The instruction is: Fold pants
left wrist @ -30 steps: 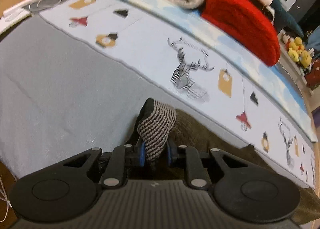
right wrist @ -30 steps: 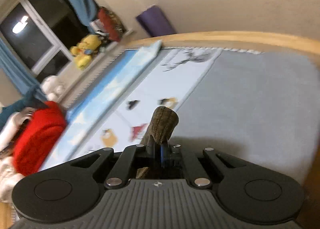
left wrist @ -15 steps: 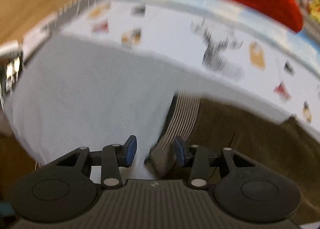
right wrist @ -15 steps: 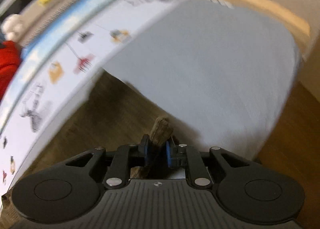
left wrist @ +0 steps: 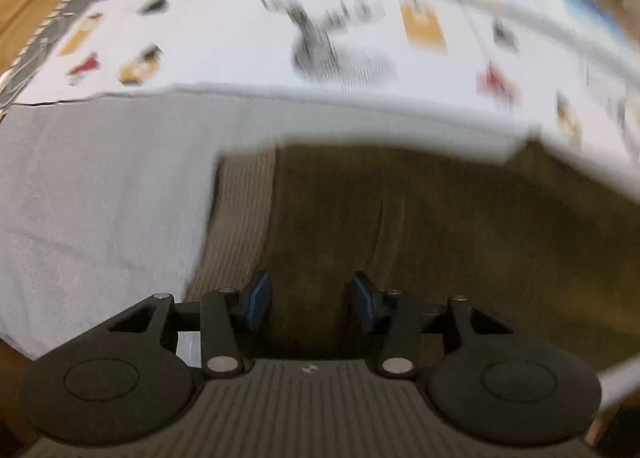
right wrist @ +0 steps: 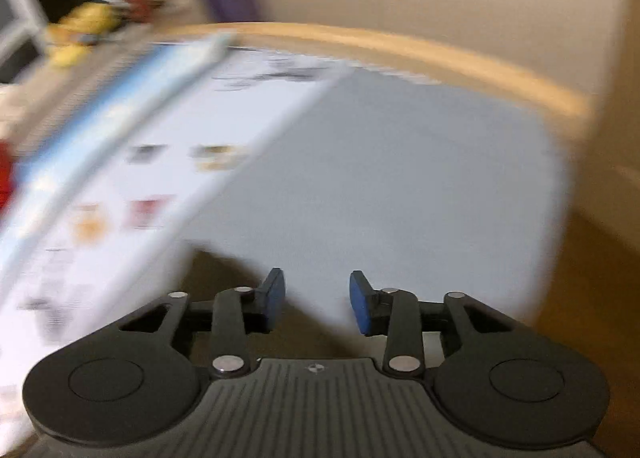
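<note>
The olive-brown pants lie flat on the grey bed sheet, with their striped waistband at the left end. My left gripper is open and empty just above the pants near the waistband. My right gripper is open and empty; a dark corner of the pants shows just beyond its left finger, over the grey sheet. Both views are blurred by motion.
A white printed blanket with deer and house pictures lies beyond the pants, also in the right wrist view. A wooden bed frame curves around the mattress edge. Wooden floor lies to the right. Yellow toys sit far left.
Both grippers have let go of the pants and opened. The pants have dropped from a held-up bunch to lying flat on the sheet. Both cameras are still moving.
</note>
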Tool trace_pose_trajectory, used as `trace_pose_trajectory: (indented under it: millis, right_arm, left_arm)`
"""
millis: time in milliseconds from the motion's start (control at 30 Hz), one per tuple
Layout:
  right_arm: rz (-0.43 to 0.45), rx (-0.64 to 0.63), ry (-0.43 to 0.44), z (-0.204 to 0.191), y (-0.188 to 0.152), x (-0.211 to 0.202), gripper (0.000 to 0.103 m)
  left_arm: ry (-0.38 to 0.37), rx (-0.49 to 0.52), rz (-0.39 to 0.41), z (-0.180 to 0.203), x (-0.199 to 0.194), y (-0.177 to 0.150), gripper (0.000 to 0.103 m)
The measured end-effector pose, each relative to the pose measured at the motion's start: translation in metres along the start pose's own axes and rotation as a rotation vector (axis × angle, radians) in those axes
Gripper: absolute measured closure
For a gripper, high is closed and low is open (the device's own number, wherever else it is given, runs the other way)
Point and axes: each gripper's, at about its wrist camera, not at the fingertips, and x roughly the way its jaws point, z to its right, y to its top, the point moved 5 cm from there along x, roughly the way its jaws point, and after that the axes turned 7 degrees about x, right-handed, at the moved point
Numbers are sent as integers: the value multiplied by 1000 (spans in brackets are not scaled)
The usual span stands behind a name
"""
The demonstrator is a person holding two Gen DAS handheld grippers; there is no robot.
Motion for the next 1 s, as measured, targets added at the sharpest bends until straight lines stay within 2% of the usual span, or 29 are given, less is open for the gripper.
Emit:
trace_pose_trajectory:
  millis: [67, 167, 367, 400, 433, 467, 533, 667, 700, 733, 833, 933, 1000]
  right_arm:
    - [-59, -18, 109, -27, -4, 18, 59]
    - [-135, -27, 145, -54, -10, 46, 59]
    - [-246, -57, 10, -78, -19, 95, 61]
    - [-254, -70, -15, -79, -19, 101, 86]
    - [-237, -76, -46, -82, -20, 102, 98]
    - [-189, -10, -34, -85, -19, 95, 98]
    - [-115, 204, 20, -76, -2, 85, 98]
    - [-148, 252, -69, -66, -8, 97, 96]
    - [-149, 266, -95, -66, -9, 97, 91]
    - [-136, 251, -115, -69, -9, 92, 83]
    - [-19, 74, -192, -107, -7, 70, 78]
    - [68, -78, -91, -163, -17, 45, 75]
    - [54, -193, 67, -213, -39, 36, 75]
  left_arm:
    - [7, -55, 13, -4, -2, 9, 53]
    - [35, -41, 7, 4, 1, 15, 53]
    - [22, 7, 22, 32, 4, 28, 53]
    - [22, 17, 20, 36, 5, 29, 53]
    - [24, 24, 20, 39, 7, 31, 53]
    - [25, 32, 21, 42, 8, 33, 53]
    - [22, 45, 25, 45, 10, 38, 53]
    - [4, 44, 36, 51, 9, 47, 53]
    - [-1, 46, 39, 53, 9, 48, 53]
    - [-5, 51, 39, 55, 9, 49, 53]
    - [-7, 69, 31, 60, 10, 49, 53]
    - [-12, 74, 33, 64, 8, 50, 53]
    - [-17, 73, 35, 66, 7, 51, 53]
